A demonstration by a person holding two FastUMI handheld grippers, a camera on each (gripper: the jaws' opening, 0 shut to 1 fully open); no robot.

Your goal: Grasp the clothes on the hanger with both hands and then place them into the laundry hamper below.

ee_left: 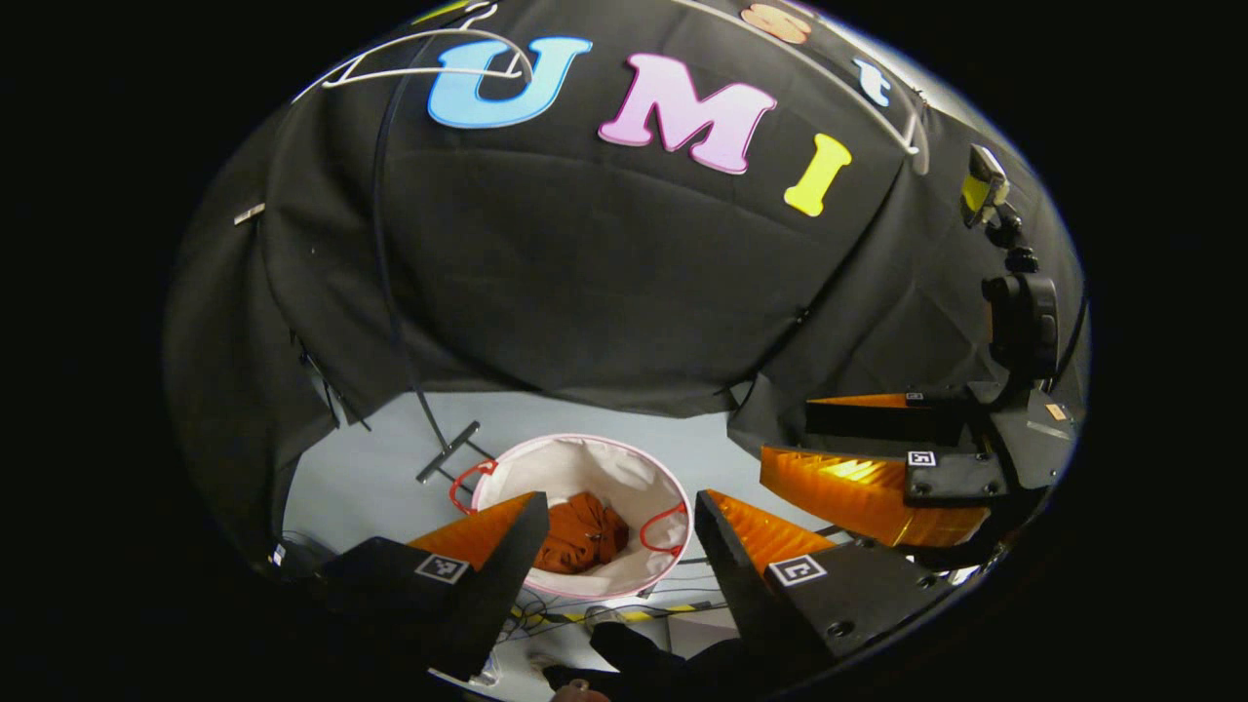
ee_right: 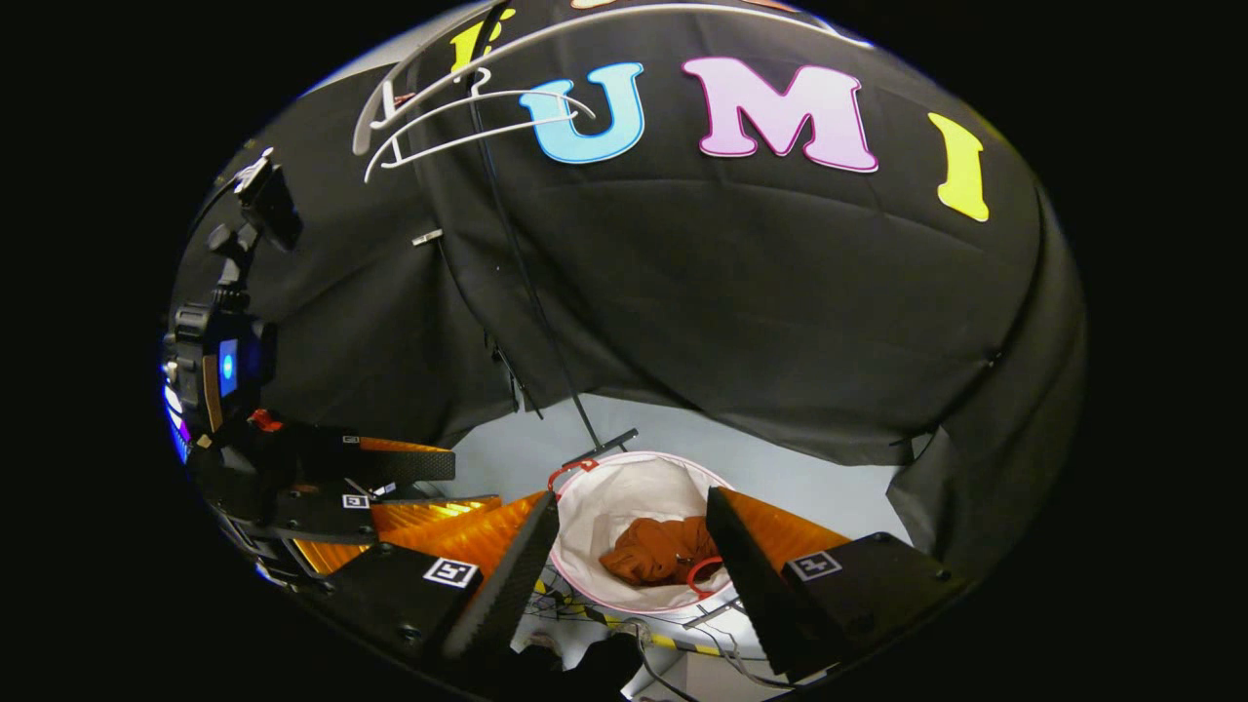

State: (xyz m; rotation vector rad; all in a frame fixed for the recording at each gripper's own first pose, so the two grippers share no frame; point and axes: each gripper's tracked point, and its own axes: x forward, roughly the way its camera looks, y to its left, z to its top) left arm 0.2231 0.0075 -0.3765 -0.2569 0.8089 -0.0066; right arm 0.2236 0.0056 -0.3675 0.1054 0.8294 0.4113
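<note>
clothes (ee_left: 582, 533) already down in the laundry hamper (ee_left: 624, 468), both tongs spread and holding nothing.

left gripper (ee_left: 616, 546) and right gripper (ee_right: 632, 551) hang side by side above the hamper, which sits low at the centre of each view, straight ahead between either pair of fingers, so neither hand looks clearly nearer. garment is a soft rust-orange bundle, crumpled, with no clear long axis, lying on the pale fabric lining inside the round pink-edged rim with its red loop handles. thin white wire hanger (ee_right: 478, 122) hangs bare at the upper left of the right gripper view. i'd judge the placing done, with only pulling back left.
</note>
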